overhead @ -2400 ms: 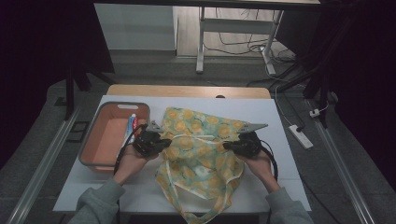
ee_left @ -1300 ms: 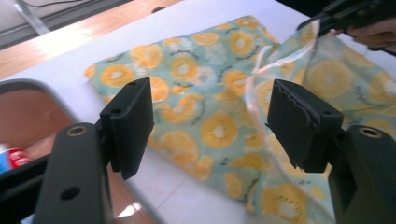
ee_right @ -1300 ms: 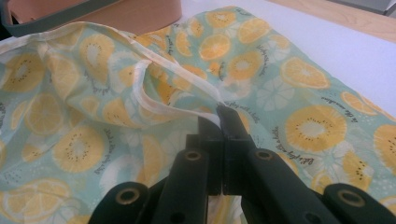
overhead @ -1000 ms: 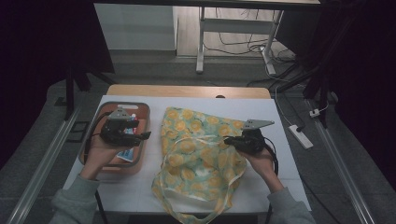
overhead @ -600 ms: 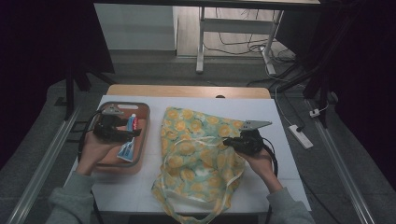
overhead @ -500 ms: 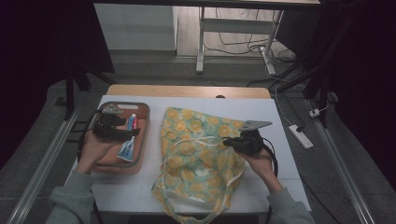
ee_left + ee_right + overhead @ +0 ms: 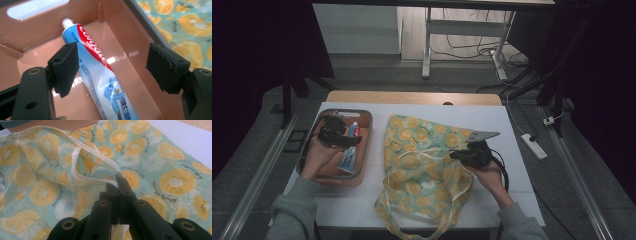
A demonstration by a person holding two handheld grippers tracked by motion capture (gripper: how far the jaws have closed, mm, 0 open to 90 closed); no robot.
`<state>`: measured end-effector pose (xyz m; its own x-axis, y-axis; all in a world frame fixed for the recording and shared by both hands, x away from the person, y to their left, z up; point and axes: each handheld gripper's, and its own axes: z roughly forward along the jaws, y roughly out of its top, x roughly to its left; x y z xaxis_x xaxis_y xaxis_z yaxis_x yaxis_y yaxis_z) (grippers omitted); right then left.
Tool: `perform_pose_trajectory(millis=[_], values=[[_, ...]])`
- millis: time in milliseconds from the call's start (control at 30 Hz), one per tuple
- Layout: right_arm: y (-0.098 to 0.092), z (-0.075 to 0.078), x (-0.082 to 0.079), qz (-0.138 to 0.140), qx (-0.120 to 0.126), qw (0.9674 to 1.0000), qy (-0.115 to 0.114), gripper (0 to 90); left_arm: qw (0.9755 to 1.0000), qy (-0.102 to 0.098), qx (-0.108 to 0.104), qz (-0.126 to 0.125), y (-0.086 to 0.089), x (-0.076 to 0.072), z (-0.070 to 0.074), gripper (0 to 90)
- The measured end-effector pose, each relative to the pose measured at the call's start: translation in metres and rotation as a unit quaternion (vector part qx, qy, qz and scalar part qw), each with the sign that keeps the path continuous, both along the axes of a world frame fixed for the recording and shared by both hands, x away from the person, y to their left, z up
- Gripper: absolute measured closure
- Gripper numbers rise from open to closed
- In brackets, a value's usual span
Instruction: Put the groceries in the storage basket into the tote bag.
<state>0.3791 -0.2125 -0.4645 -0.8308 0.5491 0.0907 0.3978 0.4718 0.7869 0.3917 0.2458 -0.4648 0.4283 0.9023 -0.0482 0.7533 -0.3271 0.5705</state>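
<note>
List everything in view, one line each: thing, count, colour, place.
Toothpaste tube: one, blue, white and red, lying in the tray.
Tray: one, salmon pink, left on the table.
Fabric bag: one, green with orange fruit print, centre of the table.
Table: one, white top.
Power strip: one, white, on the floor at right.
Left gripper: one, black, open above the toothpaste tube.
Right gripper: one, black, shut on the fabric bag's white edging.

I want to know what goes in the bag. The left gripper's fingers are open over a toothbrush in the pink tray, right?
Not quite. It is a toothpaste tube, not a toothbrush. The left gripper view shows it lying in the pink tray, with the left gripper fingers open over it and not touching it. Those fingers have just been opening.
</note>
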Motion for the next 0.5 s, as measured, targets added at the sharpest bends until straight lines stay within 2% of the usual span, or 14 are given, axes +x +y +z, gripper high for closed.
perform_pose_trajectory(millis=[100,200,367,467,500], values=[[0.0,0.0,-0.001,-0.001,-0.001,1.0,-0.001,89.0,0.9996,0.024,0.012,0.004,0.0,0.007,-0.009,25.2],[-0.001,0.0,-0.001,-0.001,-0.002,1.0,-0.002,89.0,0.999,0.035,0.024,0.016,0.001,0.012,-0.015,24.8],[0.0,0.0,-0.001,-0.001,-0.004,1.0,-0.002,89.0,0.9976,0.054,0.03,0.031,0.001,0.02,-0.023,24.6],[-0.001,0.0,-0.001,-0.002,0.0,1.0,-0.003,89.0,0.9962,0.075,0.034,0.03,0.001,0.027,-0.028,24.5],[-0.001,0.0,-0.001,-0.002,0.0,1.0,-0.003,89.0,0.9955,0.081,0.031,0.037,0.002,0.03,-0.031,24.4]])
